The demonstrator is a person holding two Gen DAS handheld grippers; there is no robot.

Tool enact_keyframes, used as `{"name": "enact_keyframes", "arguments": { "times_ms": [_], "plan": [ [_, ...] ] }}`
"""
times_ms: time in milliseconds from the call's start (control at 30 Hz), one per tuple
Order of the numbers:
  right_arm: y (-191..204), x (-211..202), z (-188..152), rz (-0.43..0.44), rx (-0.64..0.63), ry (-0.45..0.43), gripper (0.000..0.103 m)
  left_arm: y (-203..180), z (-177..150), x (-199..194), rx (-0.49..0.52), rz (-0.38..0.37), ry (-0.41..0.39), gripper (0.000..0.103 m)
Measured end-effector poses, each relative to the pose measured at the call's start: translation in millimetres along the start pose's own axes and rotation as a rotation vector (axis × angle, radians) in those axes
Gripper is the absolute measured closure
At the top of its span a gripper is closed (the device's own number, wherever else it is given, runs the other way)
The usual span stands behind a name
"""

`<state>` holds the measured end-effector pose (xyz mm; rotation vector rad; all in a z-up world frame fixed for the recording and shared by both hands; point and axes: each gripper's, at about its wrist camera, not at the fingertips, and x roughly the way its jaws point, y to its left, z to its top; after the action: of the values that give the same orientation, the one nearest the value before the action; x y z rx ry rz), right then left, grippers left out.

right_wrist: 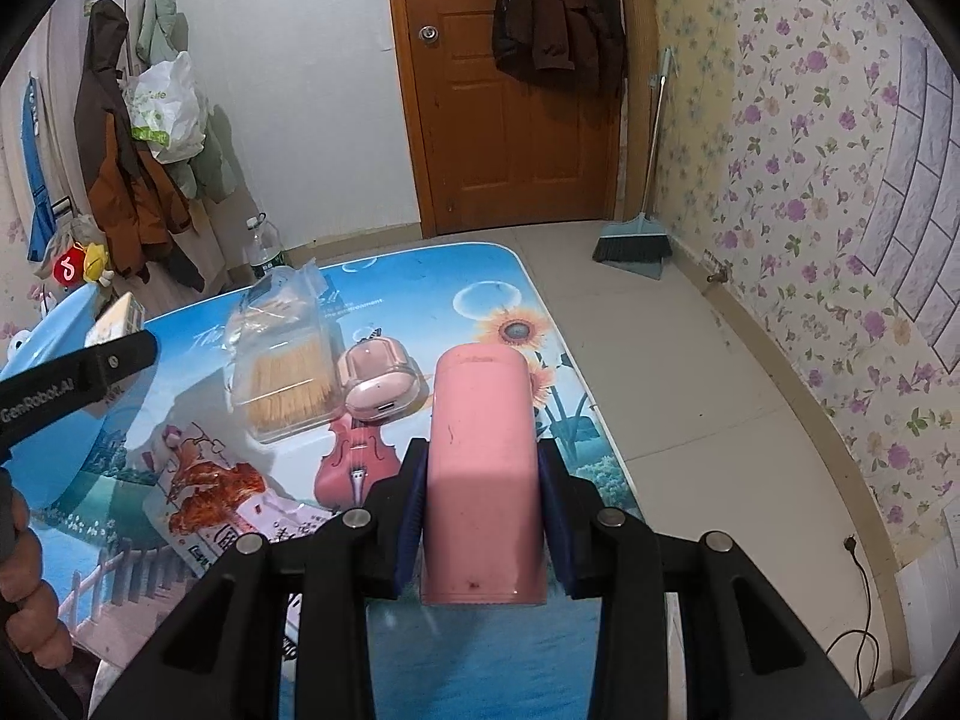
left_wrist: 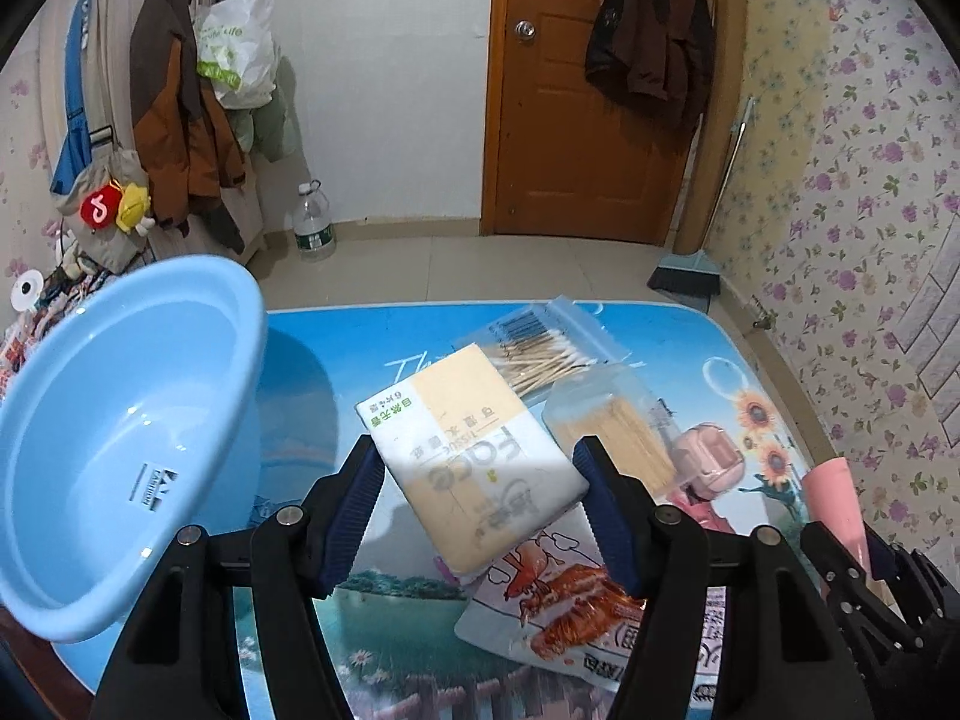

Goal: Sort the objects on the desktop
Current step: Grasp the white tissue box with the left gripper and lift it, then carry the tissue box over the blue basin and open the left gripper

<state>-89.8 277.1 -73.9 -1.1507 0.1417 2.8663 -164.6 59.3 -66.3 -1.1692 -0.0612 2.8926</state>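
Left tongs: the left tongs [left_wrist: 480,504] stand about half open, their blue ribbed pads pressed on the two long sides of a flat white-and-beige pack of facial tissues [left_wrist: 474,456], which they hold clear of the bench, tilted.
Right tongs: the right tongs [right_wrist: 483,516] are closed part-way on a tall pink plastic cup [right_wrist: 480,468], gripped at its sides; the same cup shows at the right edge of the left wrist view [left_wrist: 837,504].
Basin: a round light-blue plastic basin [left_wrist: 120,432] sits at the left of the bench, tipped toward the camera, just left of the held tissue pack.
Bench: the bench [left_wrist: 372,618] is covered by a blue printed sheet with sunflowers, a violin and a bridge.
Cotton swabs: a clear zip bag of wooden-stick cotton swabs [left_wrist: 540,354] lies at the far side, partly behind the tissue pack.
Toothpick box: a clear plastic box of wooden toothpicks [right_wrist: 288,378] lies near the middle, just beside a small pink earbud case [right_wrist: 378,387].
Snack packet: a white snack packet with an orange-red food picture [left_wrist: 558,612] lies flat on the near part, below the raised tissue pack.
Hand: a person's hand [right_wrist: 27,588] grips the left tool's handle at the lower left of the right wrist view.
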Motion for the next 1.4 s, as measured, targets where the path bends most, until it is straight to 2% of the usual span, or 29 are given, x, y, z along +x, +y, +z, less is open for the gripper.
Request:
{"name": "enact_keyframes", "arguments": {
  "times_ms": [467,933,1200,1400],
  "plan": [
    [25,-70,7,-0.016,-0.038,-0.093,0.067,14,3,-79,-0.001,-0.03,-0.096,0.04],
    [57,-129,12,0.015,-0.055,-0.14,0.067,77,-23,-159,-0.065,0.02,-0.172,0.04],
    [73,-155,11,0.03,-0.078,-0.172,0.067,101,-36,-186,-0.075,0.028,-0.184,0.04],
    [85,-166,12,0.033,-0.096,-0.183,0.067,112,-42,-189,-0.104,0.042,-0.18,0.04]
  ]
}}
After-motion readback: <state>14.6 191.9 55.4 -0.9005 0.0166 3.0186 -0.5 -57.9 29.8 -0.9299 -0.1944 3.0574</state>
